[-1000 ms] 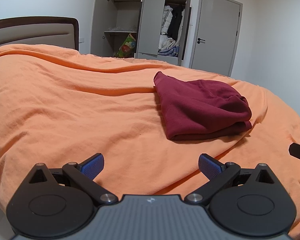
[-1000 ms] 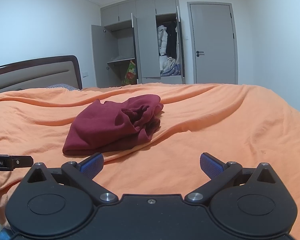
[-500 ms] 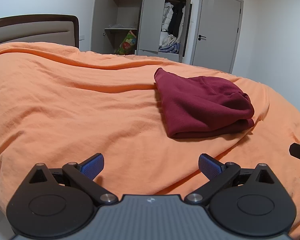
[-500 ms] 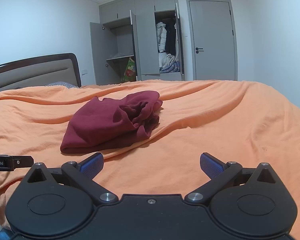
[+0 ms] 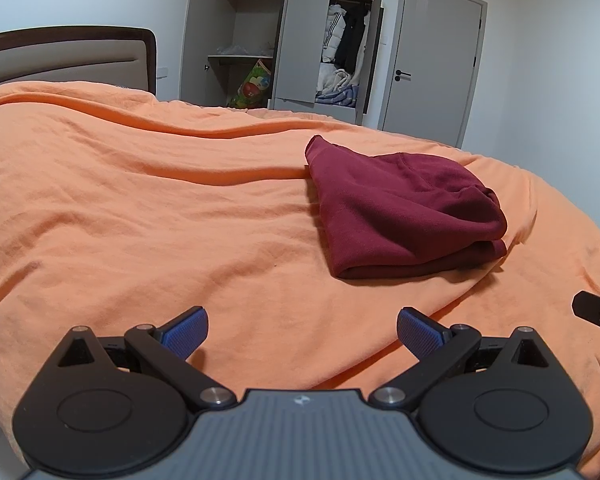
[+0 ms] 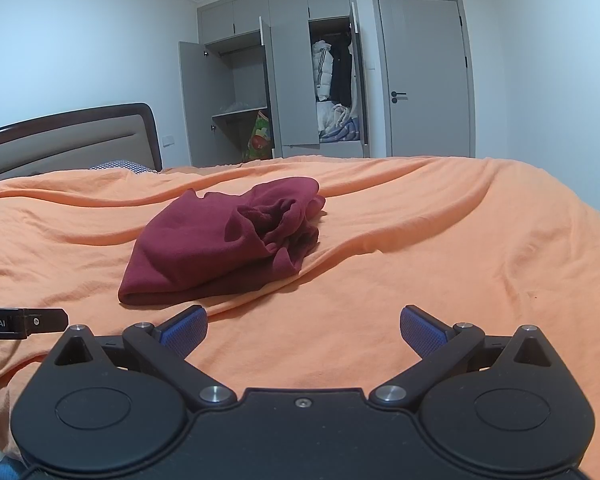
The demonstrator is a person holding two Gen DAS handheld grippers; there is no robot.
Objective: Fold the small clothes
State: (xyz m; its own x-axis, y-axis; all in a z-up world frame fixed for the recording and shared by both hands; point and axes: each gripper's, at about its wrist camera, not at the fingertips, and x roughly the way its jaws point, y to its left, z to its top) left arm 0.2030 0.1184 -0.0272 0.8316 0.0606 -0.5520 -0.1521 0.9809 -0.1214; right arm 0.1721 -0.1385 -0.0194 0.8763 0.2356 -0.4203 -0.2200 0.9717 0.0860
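Observation:
A dark red garment [image 5: 404,208] lies folded into a thick bundle on the orange bedcover [image 5: 140,220], ahead and to the right in the left wrist view. In the right wrist view the same dark red garment [image 6: 228,240] sits ahead and to the left, its bunched open end facing right. My left gripper [image 5: 302,332] is open, empty, low over the cover and short of the bundle. My right gripper [image 6: 303,330] is open and empty too, also short of it. Each view catches the other gripper's black tip at its edge.
The orange bedcover [image 6: 440,248] is wrinkled in long ridges. A padded headboard [image 6: 68,136] stands at the left. Behind the bed are a grey wardrobe [image 6: 284,80] with open doors and hanging clothes, and a closed grey door [image 6: 426,76].
Both grippers have drifted slightly, so the bundle sits a little lower and nearer in each view. The jaws stay open and the garment lies as before.

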